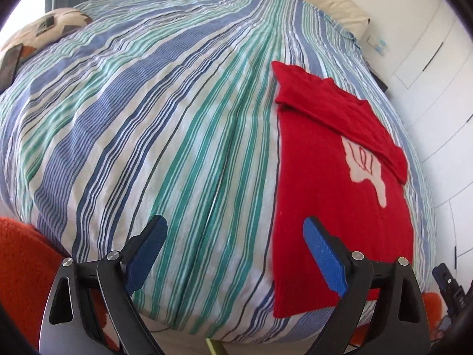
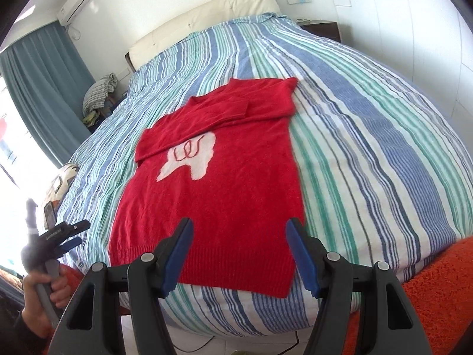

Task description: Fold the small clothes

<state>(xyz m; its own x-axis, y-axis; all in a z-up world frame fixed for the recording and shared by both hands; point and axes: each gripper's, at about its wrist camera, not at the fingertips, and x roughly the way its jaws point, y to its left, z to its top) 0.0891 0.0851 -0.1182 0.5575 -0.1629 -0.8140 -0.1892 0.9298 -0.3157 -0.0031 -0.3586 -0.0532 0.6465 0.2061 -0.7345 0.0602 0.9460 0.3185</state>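
Right gripper (image 1: 452, 290) cut off at edge, hand (image 2: 44, 293) partly cropped

The sweater (image 2: 212, 183) lies flat on the bed (image 2: 369, 136) (sleeves folded across its chest), headboard (image 2: 207, 20) behind.

The left gripper (image 1: 235, 238) hangs with jaws spread wide and empty, off the red sweater's (image 2: 212, 195) left edge, a hand (image 2: 44, 293) gripping its handle. The right gripper (image 2: 239, 251) hovers open above the sweater's hem.
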